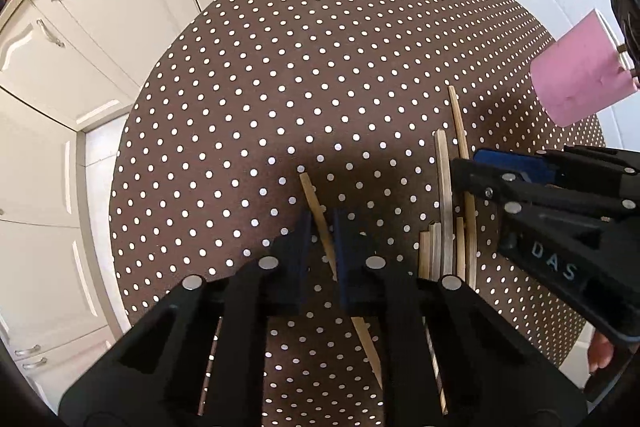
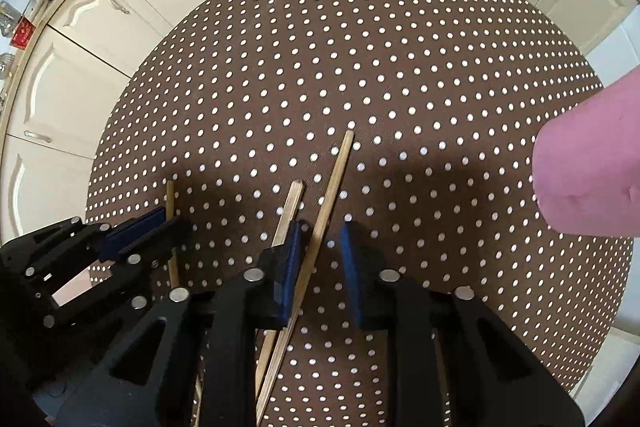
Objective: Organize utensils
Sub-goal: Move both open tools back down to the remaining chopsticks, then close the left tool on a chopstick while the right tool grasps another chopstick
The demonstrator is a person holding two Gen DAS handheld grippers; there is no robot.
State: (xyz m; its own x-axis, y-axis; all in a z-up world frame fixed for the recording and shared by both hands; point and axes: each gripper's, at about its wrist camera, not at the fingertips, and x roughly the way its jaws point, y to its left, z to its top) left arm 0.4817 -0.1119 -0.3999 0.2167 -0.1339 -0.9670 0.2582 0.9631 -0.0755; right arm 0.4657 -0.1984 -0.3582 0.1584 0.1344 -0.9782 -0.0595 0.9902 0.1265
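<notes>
Light wooden chopsticks lie on a round brown polka-dot table [image 1: 320, 47]. My left gripper [image 1: 323, 227] points down at the cloth and is shut on one chopstick [image 1: 310, 191], which crosses slantwise between its blue pads. To its right lies a bundle of several chopsticks [image 1: 443, 187]. My right gripper [image 2: 322, 239] straddles a long chopstick [image 2: 340, 167] that rests against its left pad. Dotted cloth shows between the stick and the right pad, so it is open. A flatter stick [image 2: 290, 203] lies just outside that left pad. A pink cylindrical holder [image 2: 588, 167] stands at the table's right edge.
Cream kitchen cabinets [image 1: 120, 7] with metal handles ring the table's far and left sides, with pale floor below. The two grippers sit side by side near the front edge: right gripper [image 1: 466, 165], left gripper [image 2: 174, 223]. Part of a hand [image 1: 600, 355] shows at lower right.
</notes>
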